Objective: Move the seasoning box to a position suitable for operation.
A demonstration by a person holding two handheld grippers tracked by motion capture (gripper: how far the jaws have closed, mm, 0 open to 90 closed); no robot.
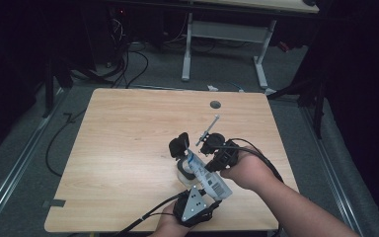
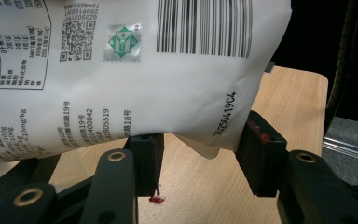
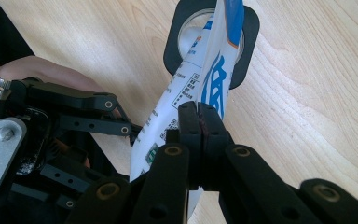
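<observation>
While tilted over a round glass jar (image 3: 200, 32) near the front edge of the pale wood-grain bench (image 1: 128, 128), crinkled white printed pouch (image 1: 211, 181), left hand-held gripper (image 2: 200, 158) half-open around its bottom, right hand-held gripper (image 3: 199, 122) pinched shut on its edge, bare bench left and beyond.

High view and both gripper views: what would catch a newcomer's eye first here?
The white printed plastic pouch with blue lettering and a barcode stands out, held slanted over the near right part of the light wooden table. The left gripper clamps its bottom end, while the right gripper is shut on its edge. The pouch's top points into a clear glass on a black square base.
</observation>
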